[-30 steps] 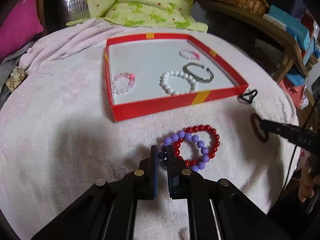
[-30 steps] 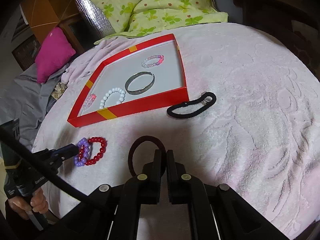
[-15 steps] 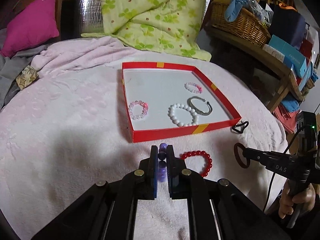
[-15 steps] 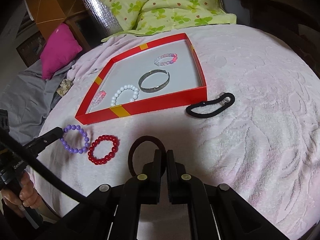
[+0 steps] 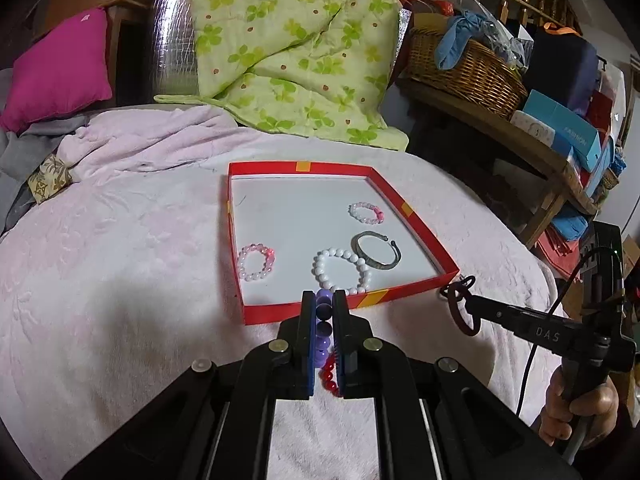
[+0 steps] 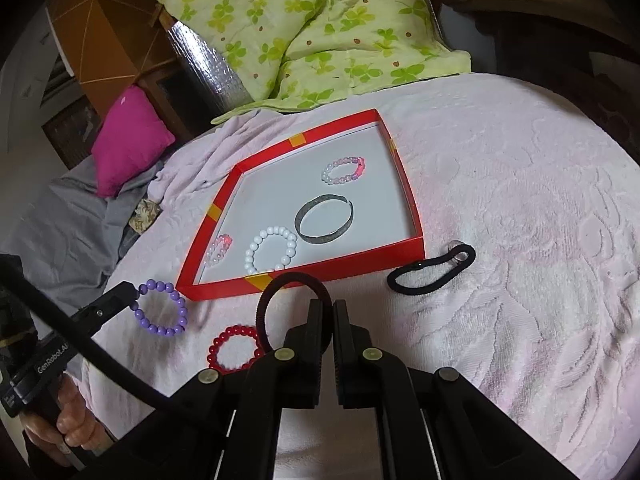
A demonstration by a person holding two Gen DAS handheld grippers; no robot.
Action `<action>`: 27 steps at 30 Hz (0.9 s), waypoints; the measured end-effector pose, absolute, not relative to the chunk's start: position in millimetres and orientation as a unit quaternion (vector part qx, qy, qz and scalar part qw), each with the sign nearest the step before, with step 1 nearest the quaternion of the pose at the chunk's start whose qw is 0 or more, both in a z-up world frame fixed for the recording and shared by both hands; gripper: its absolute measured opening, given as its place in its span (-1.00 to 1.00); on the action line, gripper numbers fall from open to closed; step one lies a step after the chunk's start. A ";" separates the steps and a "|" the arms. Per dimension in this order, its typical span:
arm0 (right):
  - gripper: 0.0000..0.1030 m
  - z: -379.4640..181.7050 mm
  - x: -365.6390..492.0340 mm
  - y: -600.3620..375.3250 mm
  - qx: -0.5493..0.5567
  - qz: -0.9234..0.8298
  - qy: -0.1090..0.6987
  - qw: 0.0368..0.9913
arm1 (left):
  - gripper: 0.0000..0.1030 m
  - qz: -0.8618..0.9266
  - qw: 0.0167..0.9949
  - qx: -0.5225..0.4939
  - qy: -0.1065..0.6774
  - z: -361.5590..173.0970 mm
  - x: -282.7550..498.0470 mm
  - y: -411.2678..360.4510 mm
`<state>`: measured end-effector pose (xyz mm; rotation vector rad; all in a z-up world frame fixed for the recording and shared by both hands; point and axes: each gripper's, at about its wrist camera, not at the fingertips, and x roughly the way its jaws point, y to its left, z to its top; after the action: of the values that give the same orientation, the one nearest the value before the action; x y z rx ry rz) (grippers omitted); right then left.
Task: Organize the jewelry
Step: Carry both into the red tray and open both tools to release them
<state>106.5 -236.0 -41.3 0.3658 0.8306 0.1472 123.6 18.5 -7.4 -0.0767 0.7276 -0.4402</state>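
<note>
My left gripper (image 5: 324,300) is shut on a purple bead bracelet (image 5: 323,330), held above the pink cloth just short of the red tray's near wall (image 5: 400,294); it also shows in the right wrist view (image 6: 162,307). My right gripper (image 6: 328,308) is shut on a dark maroon hair tie (image 6: 280,300), lifted near the tray's front wall (image 6: 332,266). In the tray lie a white bead bracelet (image 5: 340,266), a silver bangle (image 5: 376,250) and two pink bead bracelets (image 5: 256,262) (image 5: 366,213). A red bead bracelet (image 6: 234,348) lies on the cloth.
A black hair tie (image 6: 432,268) lies on the cloth right of the tray. A green floral quilt (image 5: 288,48) and a magenta cushion (image 5: 56,68) sit behind. A wicker basket (image 5: 460,64) and boxes stand on a wooden shelf at the right.
My left gripper has lifted the purple bracelet off the red one and carried it toward the tray. My right gripper has lifted the maroon hair tie toward the tray front.
</note>
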 end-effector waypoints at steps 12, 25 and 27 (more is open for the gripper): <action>-0.89 -23.8 128.4 -257.4 0.177 0.024 0.363 0.915 | -0.84 -0.210 0.922 -0.031 0.323 15.4 135.9 0.3; -0.90 -40.1 181.0 -263.0 0.183 0.002 0.379 0.907 | -0.84 -0.196 0.918 -0.052 0.340 1.5 236.0 -28.3; -0.90 -41.9 182.9 -261.8 0.178 0.000 0.381 0.907 | -0.84 -0.191 0.918 -0.055 0.342 -3.4 249.4 -30.5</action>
<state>182.9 -261.8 -41.9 0.3680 0.7873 0.0008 249.4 -30.5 -3.4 -0.1140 0.7033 -0.3926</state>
